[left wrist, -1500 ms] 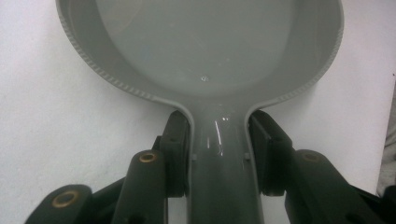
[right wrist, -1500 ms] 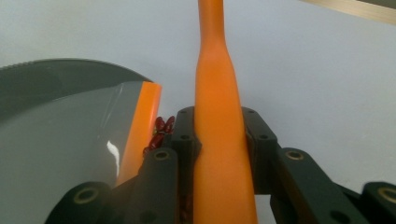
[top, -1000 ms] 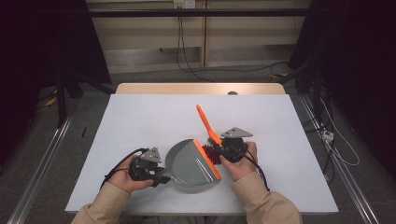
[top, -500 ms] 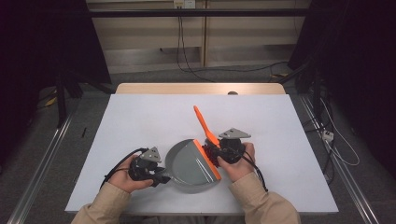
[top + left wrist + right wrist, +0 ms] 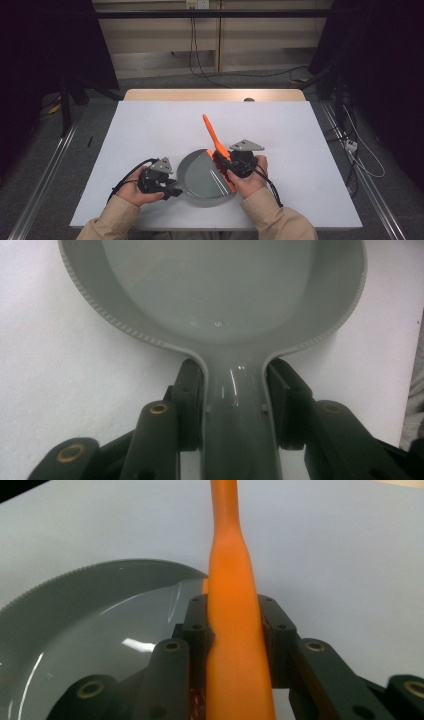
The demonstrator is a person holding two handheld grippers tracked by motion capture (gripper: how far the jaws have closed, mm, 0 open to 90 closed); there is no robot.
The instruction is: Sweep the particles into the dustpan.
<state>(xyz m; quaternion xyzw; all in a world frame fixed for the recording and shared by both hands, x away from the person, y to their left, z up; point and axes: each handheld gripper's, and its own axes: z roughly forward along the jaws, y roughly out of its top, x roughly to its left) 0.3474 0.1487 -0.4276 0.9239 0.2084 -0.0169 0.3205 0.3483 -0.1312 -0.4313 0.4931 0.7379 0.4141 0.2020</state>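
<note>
A grey dustpan (image 5: 202, 177) lies flat on the white table (image 5: 150, 130) near its front edge. My left gripper (image 5: 172, 190) is shut on its handle (image 5: 234, 405), one black jaw against each side. The pan's wide bowl (image 5: 230, 295) spreads out ahead of the jaws. My right gripper (image 5: 230, 162) is shut on the orange handle of a hand brush (image 5: 212, 132), which slants up and away over the pan's right edge. Red bristles (image 5: 220, 162) show by the pan's rim below that gripper. In the right gripper view the orange handle (image 5: 235, 605) runs between the jaws, with the pan (image 5: 90, 630) to its left.
Bare white tabletop stretches to the left, right and far side of the pan. A wooden strip (image 5: 215, 95) borders the far edge. Black cables trail from both grippers along the person's forearms. Metal rails and floor cables lie beside the table.
The brush and my right gripper have shifted slightly to the left, the handle's tip leaning further left. The left gripper and the dustpan have stayed put.
</note>
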